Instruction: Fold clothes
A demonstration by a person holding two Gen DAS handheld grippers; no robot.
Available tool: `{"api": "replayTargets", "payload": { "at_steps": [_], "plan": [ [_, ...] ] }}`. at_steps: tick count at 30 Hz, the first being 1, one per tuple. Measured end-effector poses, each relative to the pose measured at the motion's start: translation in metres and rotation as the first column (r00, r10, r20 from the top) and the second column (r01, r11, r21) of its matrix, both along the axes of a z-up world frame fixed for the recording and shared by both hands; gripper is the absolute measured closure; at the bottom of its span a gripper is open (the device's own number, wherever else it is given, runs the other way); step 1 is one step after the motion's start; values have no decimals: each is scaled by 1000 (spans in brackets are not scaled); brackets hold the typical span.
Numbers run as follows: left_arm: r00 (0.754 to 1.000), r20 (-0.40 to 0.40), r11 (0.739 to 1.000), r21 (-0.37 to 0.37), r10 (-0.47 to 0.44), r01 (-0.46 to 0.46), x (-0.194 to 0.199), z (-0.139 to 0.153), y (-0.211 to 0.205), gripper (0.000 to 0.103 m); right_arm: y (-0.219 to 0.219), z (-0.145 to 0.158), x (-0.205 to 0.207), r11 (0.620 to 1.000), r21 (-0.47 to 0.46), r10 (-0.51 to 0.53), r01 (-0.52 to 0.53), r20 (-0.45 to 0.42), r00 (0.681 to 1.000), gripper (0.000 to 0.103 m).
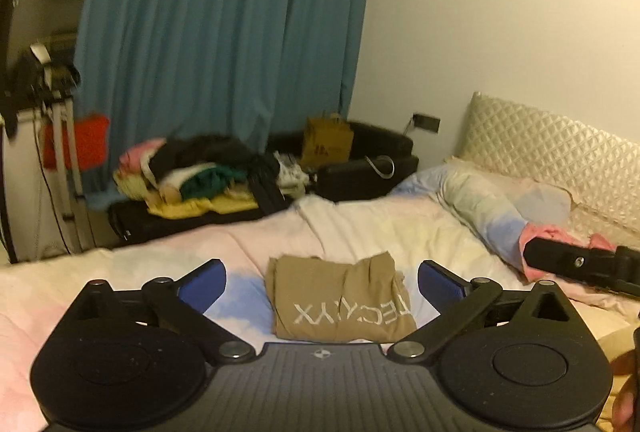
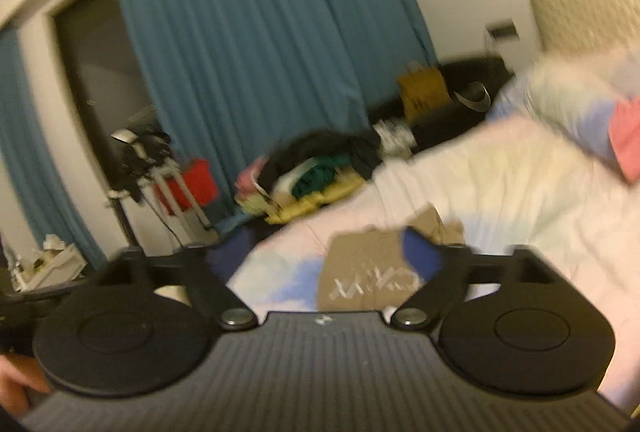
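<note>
A tan shirt (image 1: 336, 298) with white lettering lies folded into a small rectangle on the bed (image 1: 120, 272). My left gripper (image 1: 322, 282) is open and empty, held above and in front of the shirt, its blue pads (image 1: 202, 286) wide apart. My right gripper (image 2: 326, 256) is open and empty too, above the same shirt (image 2: 364, 272); that view is blurred. Part of the right gripper shows at the right edge of the left wrist view (image 1: 580, 264).
A pastel quilt covers the bed, with a rolled duvet (image 1: 488, 208) and pink cloth (image 1: 560, 236) near the quilted headboard (image 1: 552, 148). A black sofa (image 1: 360, 160) behind holds a pile of clothes (image 1: 192, 172) and a brown bag (image 1: 328, 140). A blue curtain (image 1: 224, 32) hangs behind.
</note>
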State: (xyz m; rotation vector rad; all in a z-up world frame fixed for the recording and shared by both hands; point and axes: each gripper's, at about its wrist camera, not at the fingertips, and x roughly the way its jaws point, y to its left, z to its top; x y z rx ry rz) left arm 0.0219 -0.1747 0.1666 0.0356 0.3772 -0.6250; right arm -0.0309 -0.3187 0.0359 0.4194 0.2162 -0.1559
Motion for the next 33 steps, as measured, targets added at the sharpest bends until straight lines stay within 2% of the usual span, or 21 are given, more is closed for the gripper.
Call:
{"api": "replayTargets", "payload": {
  "at_steps": [3, 6, 13, 16, 18, 21, 33],
  "plan": [
    [998, 58, 999, 14, 37, -37, -32, 9, 12, 0, 14, 10, -18, 998, -62, -18, 19, 24, 1000, 11],
    [994, 94, 999, 10, 46, -48, -59, 11, 24, 0, 25, 7, -35, 996, -83, -28, 31, 38, 999, 11],
    [991, 93, 994, -71, 93, -86, -87, -8, 57, 0, 53, -25, -55, 989, -142, -41, 45, 30, 999, 11],
    [991, 81, 991, -92, 105, -97, -85, -22, 67, 0, 64, -42, -53, 983, -179, -43, 47, 25, 999, 11],
    [992, 69, 992, -79, 104, -99, -79, -32, 69, 0, 68, -54, -48, 981, -187, -40, 42, 16, 999, 11],
    [990, 66, 991, -56, 122, -118, -70, -45, 73, 0, 72, -68, -40, 986, -161, -47, 46, -3, 999, 11],
    [986, 33, 987, -10, 163, -162, -54, -74, 81, 0, 85, -81, -19, 975, -210, -80, 71, -35, 996, 11]
  ]
}}
